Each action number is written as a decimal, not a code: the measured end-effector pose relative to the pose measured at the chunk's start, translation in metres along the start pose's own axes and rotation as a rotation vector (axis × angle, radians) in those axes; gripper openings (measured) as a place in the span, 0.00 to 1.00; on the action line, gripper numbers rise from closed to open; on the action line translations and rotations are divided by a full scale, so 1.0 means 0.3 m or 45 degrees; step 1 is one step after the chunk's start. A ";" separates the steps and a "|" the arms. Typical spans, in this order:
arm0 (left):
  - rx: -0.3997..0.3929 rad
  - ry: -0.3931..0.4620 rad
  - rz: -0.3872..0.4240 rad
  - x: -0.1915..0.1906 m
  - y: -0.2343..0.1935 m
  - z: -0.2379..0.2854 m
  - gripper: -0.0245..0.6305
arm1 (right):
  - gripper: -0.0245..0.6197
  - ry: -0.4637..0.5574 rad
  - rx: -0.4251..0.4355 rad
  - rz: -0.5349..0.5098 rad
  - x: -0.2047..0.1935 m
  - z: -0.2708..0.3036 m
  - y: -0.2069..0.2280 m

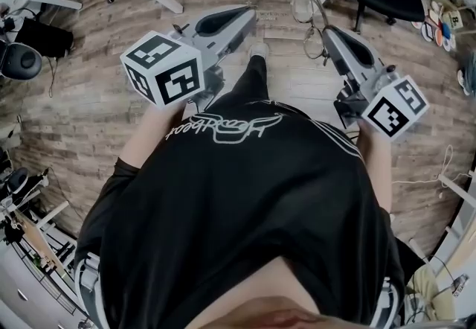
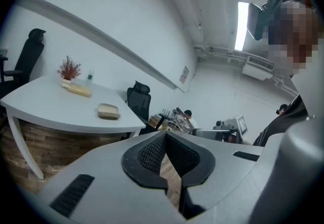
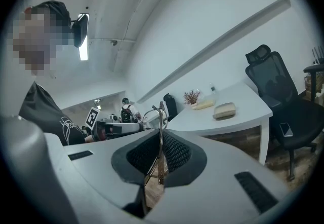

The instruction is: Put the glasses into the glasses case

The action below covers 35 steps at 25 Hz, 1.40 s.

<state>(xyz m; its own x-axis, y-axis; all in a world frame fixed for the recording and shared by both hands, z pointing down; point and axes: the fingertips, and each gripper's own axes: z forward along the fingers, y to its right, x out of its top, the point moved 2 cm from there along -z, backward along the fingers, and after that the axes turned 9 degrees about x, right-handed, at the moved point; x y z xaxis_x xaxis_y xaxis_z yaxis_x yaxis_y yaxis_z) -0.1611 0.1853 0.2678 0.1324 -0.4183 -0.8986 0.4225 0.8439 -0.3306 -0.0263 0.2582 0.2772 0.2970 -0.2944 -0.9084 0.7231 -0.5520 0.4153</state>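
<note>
In the head view my right gripper (image 1: 328,31) is shut on the thin metal-framed glasses (image 1: 306,15), which stick out past its tips above the wooden floor. The right gripper view shows one temple of the glasses (image 3: 160,132) clamped between the black pads. My left gripper (image 1: 249,13) is shut with nothing in it; in its own view the left gripper (image 2: 165,136) has its pads together. A beige glasses case (image 2: 108,111) lies closed on the white table (image 2: 45,109), ahead of both grippers. In the right gripper view the case (image 3: 225,110) lies beyond the jaws, to their right.
Black office chairs (image 3: 273,83) (image 2: 137,97) stand by the table. On the table are a small red plant (image 2: 68,68) and a pale pouch (image 2: 78,90). A phone (image 3: 285,128) lies on one chair seat. I stand on wooden floor (image 1: 89,45).
</note>
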 end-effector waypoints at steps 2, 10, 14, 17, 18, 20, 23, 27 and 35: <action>-0.004 -0.007 -0.001 0.013 -0.029 0.039 0.05 | 0.07 0.003 -0.003 0.011 0.012 0.018 0.043; -0.026 -0.049 -0.054 0.081 -0.201 0.226 0.05 | 0.07 -0.013 -0.025 0.064 0.067 0.139 0.244; -0.049 -0.079 -0.064 0.146 -0.301 0.326 0.05 | 0.07 -0.025 -0.035 0.090 0.120 0.227 0.353; -0.058 -0.099 -0.073 0.204 -0.389 0.398 0.05 | 0.07 -0.025 -0.049 0.109 0.168 0.298 0.434; -0.063 -0.103 -0.075 0.225 -0.416 0.421 0.05 | 0.07 -0.026 -0.053 0.113 0.184 0.322 0.460; -0.075 -0.110 -0.071 0.270 -0.470 0.470 0.05 | 0.07 -0.028 -0.063 0.118 0.220 0.372 0.517; -0.095 -0.122 -0.068 0.333 -0.555 0.554 0.05 | 0.07 -0.025 -0.083 0.125 0.277 0.443 0.613; -0.114 -0.129 -0.074 0.393 -0.656 0.651 0.05 | 0.07 -0.026 -0.118 0.111 0.337 0.516 0.728; -0.160 -0.145 -0.064 0.475 -0.778 0.769 0.05 | 0.07 -0.019 -0.151 0.104 0.401 0.625 0.851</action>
<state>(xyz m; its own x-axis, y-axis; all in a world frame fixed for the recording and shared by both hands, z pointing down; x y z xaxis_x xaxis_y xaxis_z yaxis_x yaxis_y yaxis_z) -0.0339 -0.1488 0.2836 0.2176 -0.4905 -0.8438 0.3166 0.8533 -0.4144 0.0771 -0.0643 0.2833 0.3491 -0.3467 -0.8706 0.7657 -0.4300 0.4783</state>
